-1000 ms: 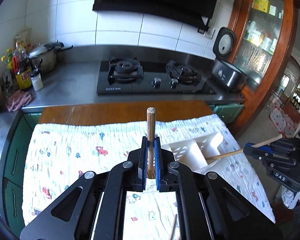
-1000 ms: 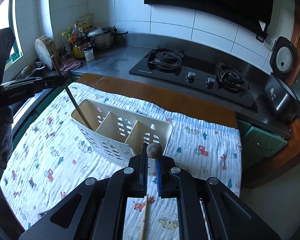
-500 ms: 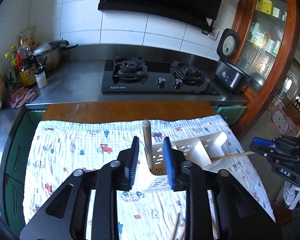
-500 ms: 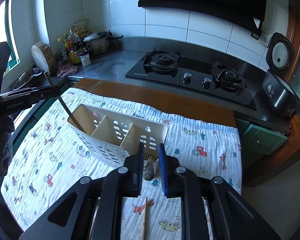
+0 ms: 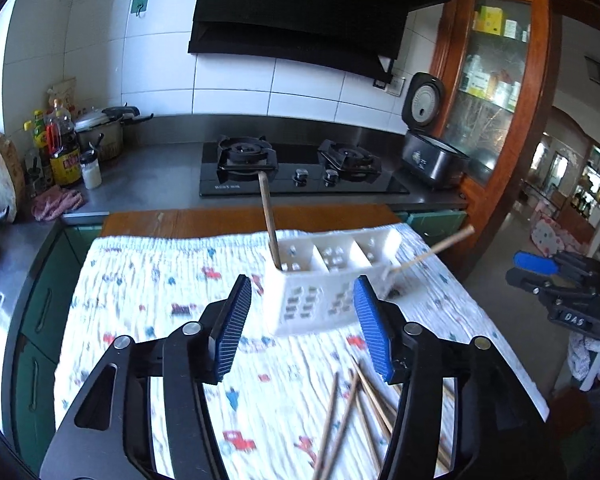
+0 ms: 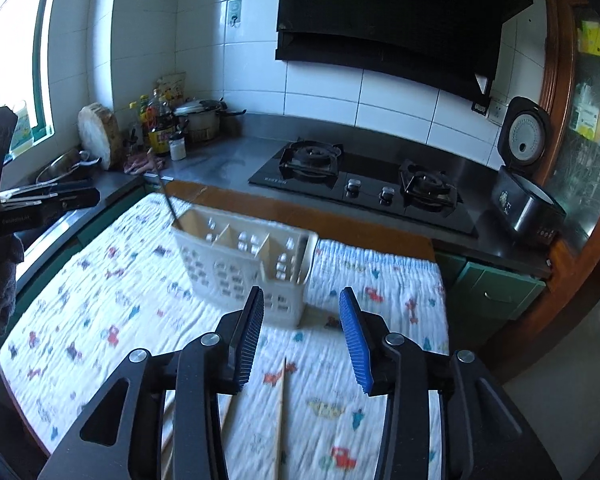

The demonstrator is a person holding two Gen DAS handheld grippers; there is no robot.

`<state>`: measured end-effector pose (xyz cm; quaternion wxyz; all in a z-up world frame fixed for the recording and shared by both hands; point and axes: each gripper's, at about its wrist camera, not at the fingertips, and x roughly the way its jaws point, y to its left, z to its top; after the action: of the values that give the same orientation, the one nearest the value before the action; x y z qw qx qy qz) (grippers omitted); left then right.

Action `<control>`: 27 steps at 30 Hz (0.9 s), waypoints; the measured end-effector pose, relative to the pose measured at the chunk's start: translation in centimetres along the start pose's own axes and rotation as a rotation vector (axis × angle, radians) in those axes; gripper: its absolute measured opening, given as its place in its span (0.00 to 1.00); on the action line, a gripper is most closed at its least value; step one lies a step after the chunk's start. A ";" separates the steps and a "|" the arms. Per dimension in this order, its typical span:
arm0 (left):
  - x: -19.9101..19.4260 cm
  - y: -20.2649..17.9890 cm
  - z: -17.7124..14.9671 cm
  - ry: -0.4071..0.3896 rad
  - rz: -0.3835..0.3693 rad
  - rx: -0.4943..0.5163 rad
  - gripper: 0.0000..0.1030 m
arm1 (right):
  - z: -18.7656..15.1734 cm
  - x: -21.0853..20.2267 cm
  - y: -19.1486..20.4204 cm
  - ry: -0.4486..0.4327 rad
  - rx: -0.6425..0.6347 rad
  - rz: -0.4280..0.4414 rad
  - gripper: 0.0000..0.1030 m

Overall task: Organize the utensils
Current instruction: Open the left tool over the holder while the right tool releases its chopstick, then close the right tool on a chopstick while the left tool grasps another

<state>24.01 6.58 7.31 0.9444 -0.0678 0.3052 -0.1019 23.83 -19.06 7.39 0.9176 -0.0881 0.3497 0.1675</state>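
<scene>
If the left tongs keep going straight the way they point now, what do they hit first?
Most likely the white utensil caddy, which sits straight ahead between the fingertips of the left tongs. Their jaws are opening and nothing is between the pads. Depth is hard to judge, so the printed cloth in front could come first.

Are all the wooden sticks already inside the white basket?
No, several loose sticks lie on the printed cloth in front of the white basket, outside it.

Utensil caddy [image 5: 320, 280] just ahead
</scene>
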 end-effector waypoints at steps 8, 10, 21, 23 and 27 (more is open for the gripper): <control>-1.8 -0.9 -7.4 0.043 0.019 0.025 0.57 | -9.4 0.4 2.0 0.081 0.025 0.011 0.38; -1.8 -0.9 -9.3 0.065 0.026 0.021 0.57 | -11.5 0.9 2.3 0.106 0.035 0.009 0.38; -1.0 -0.1 -16.6 0.175 0.089 0.023 0.57 | -18.3 4.4 2.5 0.222 0.081 -0.010 0.30; -1.0 0.0 -17.2 0.188 0.098 0.031 0.57 | -18.6 4.9 2.3 0.229 0.086 -0.013 0.28; -0.9 0.4 -18.1 0.209 0.102 0.025 0.57 | -18.7 5.7 2.1 0.242 0.084 -0.020 0.22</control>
<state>12.66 5.95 -6.83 0.9121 -0.0291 0.4038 -0.0639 15.62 -20.93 -10.39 0.8732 -0.0725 0.4636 0.1319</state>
